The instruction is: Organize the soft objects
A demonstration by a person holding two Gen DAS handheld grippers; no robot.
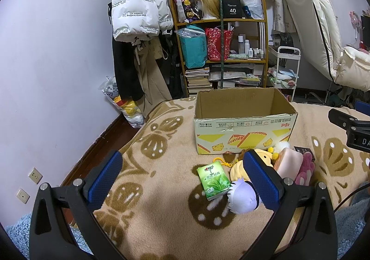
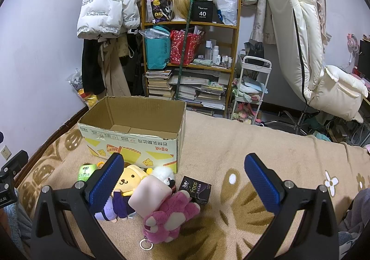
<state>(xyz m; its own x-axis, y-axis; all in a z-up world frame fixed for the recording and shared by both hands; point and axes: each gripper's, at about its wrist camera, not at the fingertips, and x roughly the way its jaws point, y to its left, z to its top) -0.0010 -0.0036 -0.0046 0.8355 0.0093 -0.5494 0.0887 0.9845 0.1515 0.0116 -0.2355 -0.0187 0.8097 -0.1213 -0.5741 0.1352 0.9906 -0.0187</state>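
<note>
Hovering low over the patterned blanket (image 2: 242,144), the right gripper (image 2: 183,181) and left gripper (image 1: 182,181) both point toward the far open cardboard box (image 2: 129,142), jaws spread wide and gripping nothing. The soft toys lie heaped just near of the box: a pink plush bear (image 2: 171,216), a yellow dog plush (image 2: 129,179), a pale pink cushion (image 2: 148,197) and a white-haired doll (image 1: 240,197). The left gripper's right finger covers part of the doll and dog plush. A green tissue pack (image 1: 214,181) lies left of the heap, a black Face box (image 2: 196,190) right of it.
</note>
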